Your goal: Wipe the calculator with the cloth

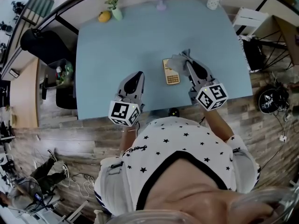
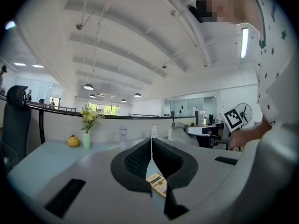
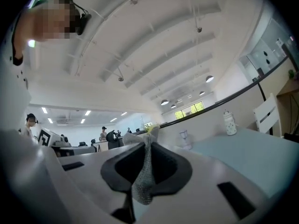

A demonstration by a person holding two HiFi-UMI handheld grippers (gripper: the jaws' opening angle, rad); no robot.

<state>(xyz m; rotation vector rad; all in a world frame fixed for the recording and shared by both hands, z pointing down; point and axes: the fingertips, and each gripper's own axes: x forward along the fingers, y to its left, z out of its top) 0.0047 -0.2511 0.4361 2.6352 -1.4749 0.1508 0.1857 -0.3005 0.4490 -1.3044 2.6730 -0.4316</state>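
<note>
On the pale blue desk [image 1: 117, 45], the calculator [image 1: 171, 72] lies with its long axis near-to-far, just left of the right claw [image 1: 186, 59], which is clamped on the cloth [image 1: 176, 62] at its far end; the left claw [image 1: 138, 76], closed and empty, sits farther left.

The calculator [image 1: 171, 72] lies on the light-blue table [image 1: 107, 55], near its front edge; the grey cloth [image 1: 177, 61] touches its upper right corner, bunched at the tip of the right gripper [image 1: 187, 59]; the left gripper [image 1: 138, 74] sits apart, to the calculator's left; a flower vase [image 1: 115, 10], yellow fruit [image 1: 104, 16], glass [image 1: 160, 0] and white jar [image 1: 213, 0] line the far edge.
</note>
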